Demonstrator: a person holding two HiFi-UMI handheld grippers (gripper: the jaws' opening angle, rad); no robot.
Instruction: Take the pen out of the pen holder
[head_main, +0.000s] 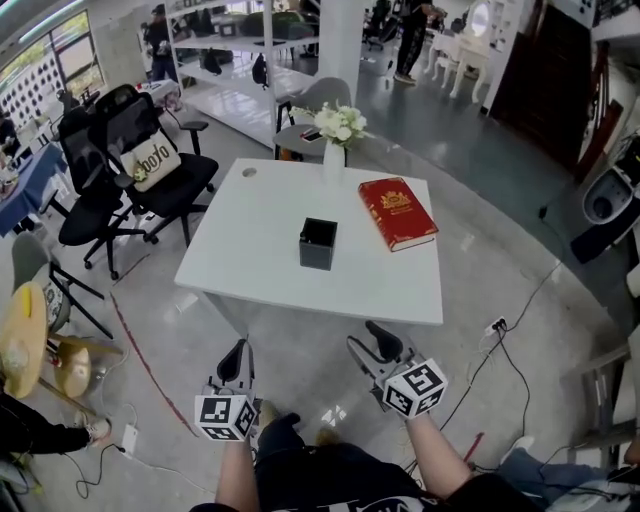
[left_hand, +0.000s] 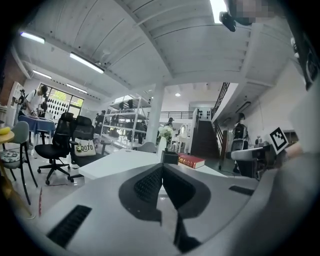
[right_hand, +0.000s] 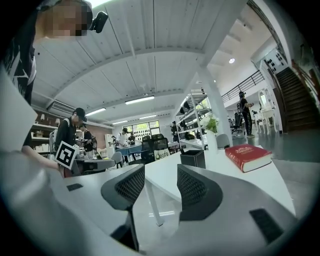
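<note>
A black square pen holder (head_main: 318, 243) stands near the middle of the white table (head_main: 260, 240); I cannot make out a pen in it. Both grippers hang short of the table's near edge, above the floor. My left gripper (head_main: 237, 358) is shut, its pads pressed together with nothing between them (left_hand: 161, 170). My right gripper (head_main: 376, 346) is open and holds nothing; there is a clear gap between its pads (right_hand: 161, 184). The holder shows small beyond the jaws in the left gripper view (left_hand: 170, 157) and the right gripper view (right_hand: 193, 158).
A red book (head_main: 397, 212) lies right of the holder. A white vase of flowers (head_main: 337, 135) stands at the table's far edge. Black office chairs (head_main: 140, 165) stand to the left, cables (head_main: 505, 350) run over the floor at right, and shelving (head_main: 240, 50) stands behind.
</note>
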